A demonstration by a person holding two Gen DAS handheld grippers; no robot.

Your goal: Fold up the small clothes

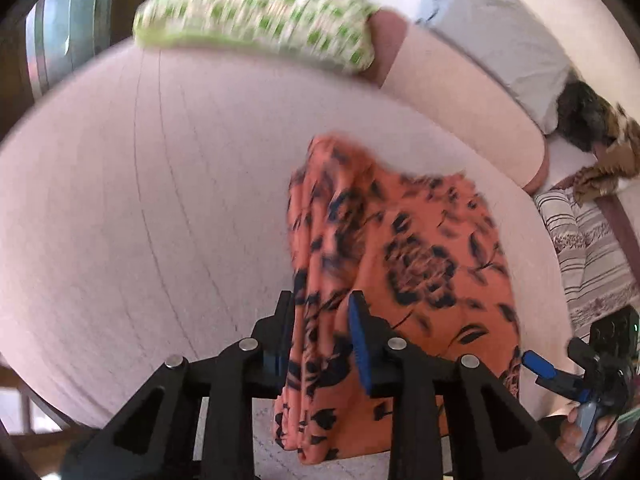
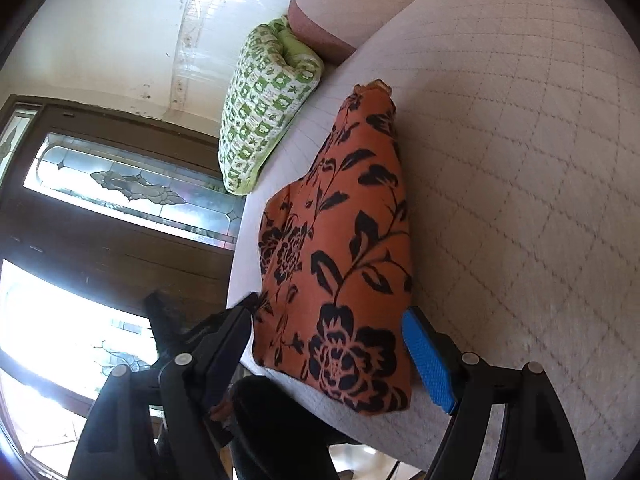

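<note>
An orange garment with a dark blue flower print (image 1: 404, 256) lies on the pale quilted mattress (image 1: 140, 200), its near part hanging over the front edge. My left gripper (image 1: 320, 332) is closed on a bunched fold of it at that edge. In the right wrist view the same garment (image 2: 344, 248) lies along the mattress (image 2: 520, 160). My right gripper (image 2: 332, 360) is open, its jaws wide on either side of the garment's near end. The blue pad (image 2: 430, 360) is beside the cloth and not pressing it. The right gripper also shows in the left wrist view (image 1: 560, 376).
A green and white patterned pillow (image 2: 264, 112) lies at the far end of the mattress, also in the left wrist view (image 1: 256, 12). A grey cloth (image 1: 500, 40), a dark furry item (image 1: 592, 124) and striped fabric (image 1: 588, 248) lie to the right. A wooden door with glass panes (image 2: 120, 184) stands beside the bed.
</note>
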